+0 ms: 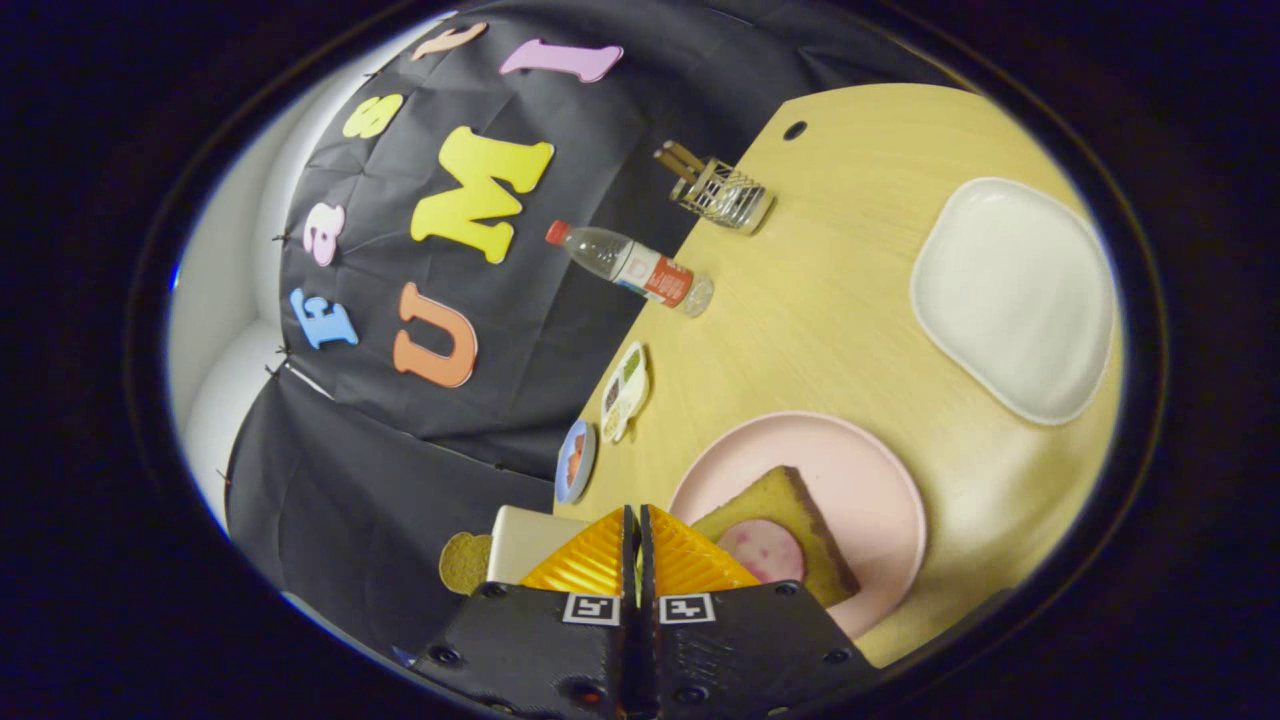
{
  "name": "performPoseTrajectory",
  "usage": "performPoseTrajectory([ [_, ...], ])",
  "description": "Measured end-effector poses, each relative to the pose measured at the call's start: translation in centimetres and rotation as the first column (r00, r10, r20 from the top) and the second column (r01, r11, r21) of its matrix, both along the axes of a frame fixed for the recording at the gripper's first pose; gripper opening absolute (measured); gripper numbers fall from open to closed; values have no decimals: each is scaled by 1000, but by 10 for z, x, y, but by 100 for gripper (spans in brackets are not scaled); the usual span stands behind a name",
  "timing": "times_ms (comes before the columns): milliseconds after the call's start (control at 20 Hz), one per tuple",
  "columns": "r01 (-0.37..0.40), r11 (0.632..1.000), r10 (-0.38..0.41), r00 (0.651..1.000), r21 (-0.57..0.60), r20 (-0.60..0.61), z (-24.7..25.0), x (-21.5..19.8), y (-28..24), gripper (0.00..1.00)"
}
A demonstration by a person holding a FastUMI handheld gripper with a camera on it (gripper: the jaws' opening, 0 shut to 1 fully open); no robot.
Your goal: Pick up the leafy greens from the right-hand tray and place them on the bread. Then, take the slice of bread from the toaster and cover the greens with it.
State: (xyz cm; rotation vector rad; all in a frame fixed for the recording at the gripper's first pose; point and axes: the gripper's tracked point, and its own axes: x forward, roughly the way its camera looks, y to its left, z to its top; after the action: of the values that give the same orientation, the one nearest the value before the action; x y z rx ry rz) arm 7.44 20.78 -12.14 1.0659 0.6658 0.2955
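While you hold the gripper tilted hard over the wooden table, its two fingers are pressed together with nothing between them. Just ahead of the fingertips, slightly to one side, you have the pink plate, and on it lies the slice of bread with a round slice of pink meat resting on top; part of the bread is hidden behind the fingers. On the other side of the fingers, close to them, you can see the pale toaster with a brown slice of toast showing at its far side. Beyond the fingers, at the table's edge by the black cloth wall, sits a small blue dish with something reddish in it, and just past that a white tray holding green and dark bits; whether those are the leafy greens you cannot tell at this size. Farther along the same edge stands a clear water bottle with a red cap, then a wire holder with chopsticks in it. Well apart from the pink plate, an empty white plate rests on the table.
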Motion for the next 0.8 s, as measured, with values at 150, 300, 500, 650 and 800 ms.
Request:
performPoseTrajectory([
  [150, 42, 998, -43, 999, -40, -15, -13, 0, -17, 0],
  [300, 70, 995, -73, 996, -74, -44, -27, -3, -29, 0],
  [500, 76, 988, -82, 996, -135, -35, -34, -8, -39, 18],
  [650, 97, 976, -95, 995, -197, 18, -28, -9, -52, 39],
  [800, 157, 937, -120, 984, -313, 133, -8, -8, -71, 71],
])
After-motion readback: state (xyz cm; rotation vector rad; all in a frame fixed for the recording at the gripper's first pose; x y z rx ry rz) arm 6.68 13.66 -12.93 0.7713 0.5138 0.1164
